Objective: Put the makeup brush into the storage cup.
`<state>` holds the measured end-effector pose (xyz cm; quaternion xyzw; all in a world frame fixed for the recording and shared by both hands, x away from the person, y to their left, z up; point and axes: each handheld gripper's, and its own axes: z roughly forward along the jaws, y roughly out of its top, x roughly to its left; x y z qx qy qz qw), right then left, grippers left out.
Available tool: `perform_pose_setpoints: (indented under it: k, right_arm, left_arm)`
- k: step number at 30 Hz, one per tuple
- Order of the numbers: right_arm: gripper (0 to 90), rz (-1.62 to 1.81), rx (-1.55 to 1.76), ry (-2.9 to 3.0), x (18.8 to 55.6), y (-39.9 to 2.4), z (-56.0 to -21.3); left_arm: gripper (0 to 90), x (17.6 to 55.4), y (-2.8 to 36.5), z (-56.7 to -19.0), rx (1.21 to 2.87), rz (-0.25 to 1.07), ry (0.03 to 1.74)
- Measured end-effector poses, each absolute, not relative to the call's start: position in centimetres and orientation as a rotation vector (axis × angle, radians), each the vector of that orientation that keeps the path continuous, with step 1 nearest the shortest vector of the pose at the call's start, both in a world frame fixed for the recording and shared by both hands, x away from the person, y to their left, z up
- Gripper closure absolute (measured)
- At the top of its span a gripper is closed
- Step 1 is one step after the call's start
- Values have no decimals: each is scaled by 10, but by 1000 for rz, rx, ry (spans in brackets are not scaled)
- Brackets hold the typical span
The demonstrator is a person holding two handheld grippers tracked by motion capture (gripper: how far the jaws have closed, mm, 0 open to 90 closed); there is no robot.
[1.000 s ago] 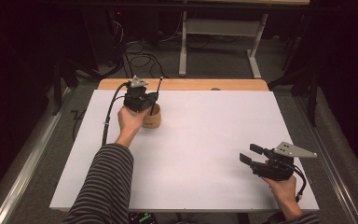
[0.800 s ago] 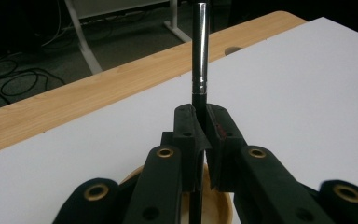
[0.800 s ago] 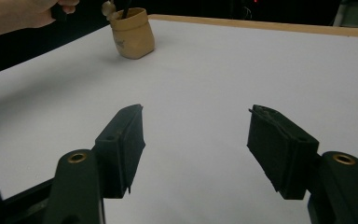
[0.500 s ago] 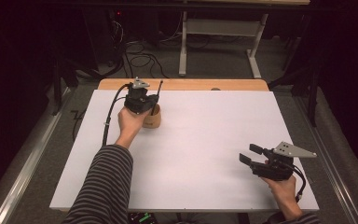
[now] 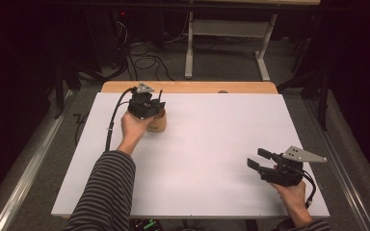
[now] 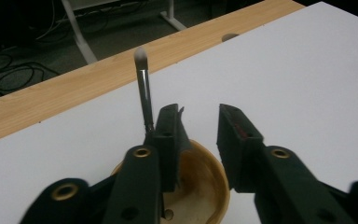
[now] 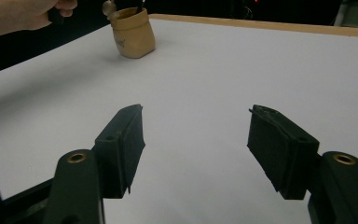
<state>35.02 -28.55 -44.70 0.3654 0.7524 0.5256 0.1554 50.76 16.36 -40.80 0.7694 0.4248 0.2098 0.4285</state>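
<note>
Brush stood in wooden cup on white table

A slim black-handled brush (image 6: pixel 143 84) with a pale bristle tip stood nearly upright, bristles up, leaning against the rim of a small tan wooden cup (image 5: pixel 157 122). The cup sat upright near the table's far left edge, its hollow otherwise open.

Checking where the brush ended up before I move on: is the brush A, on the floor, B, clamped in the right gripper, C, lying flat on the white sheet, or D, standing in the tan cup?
D: the brush stands upright in the tan cup, beside the parted jaws of the left gripper.
</note>
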Motion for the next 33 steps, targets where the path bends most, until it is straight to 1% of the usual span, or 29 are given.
perform_pose_setpoints:
  k: [1,3,4,5,6,7,8,12,22,33]
  right_arm:
    - [370,1505,1048,2155,350,-286,-447]
    - [370,1505,1047,2156,350,-285,-447]
    - [370,1505,1047,2156,350,-285,-447]
    - [370,1505,1047,2156,350,-285,-447]
    - [370,1505,1047,2156,350,-285,-447]
    - [370,1505,1047,2156,350,-285,-447]
    - [370,1505,1047,2156,350,-285,-447]
    - [370,1505,1047,2156,350,-285,-447]
    - [370,1503,1049,2155,351,-285,-447]
    - [369,1496,1048,2156,351,-285,-447]
  left_arm:
    - [641,506,163,-407,1922,531,1054]
    - [604,505,162,-406,1920,537,1050]
    - [604,505,162,-405,1918,539,1048]
    - [571,504,162,-404,1914,541,1045]
    - [571,503,163,-403,1913,541,1044]
    - [539,502,163,-402,1909,542,1041]
    - [539,501,163,-401,1910,545,1039]
    - [491,498,164,-397,1908,542,1023]
    - [432,489,167,-389,1893,530,987]
    - [399,476,173,-380,1872,537,961]
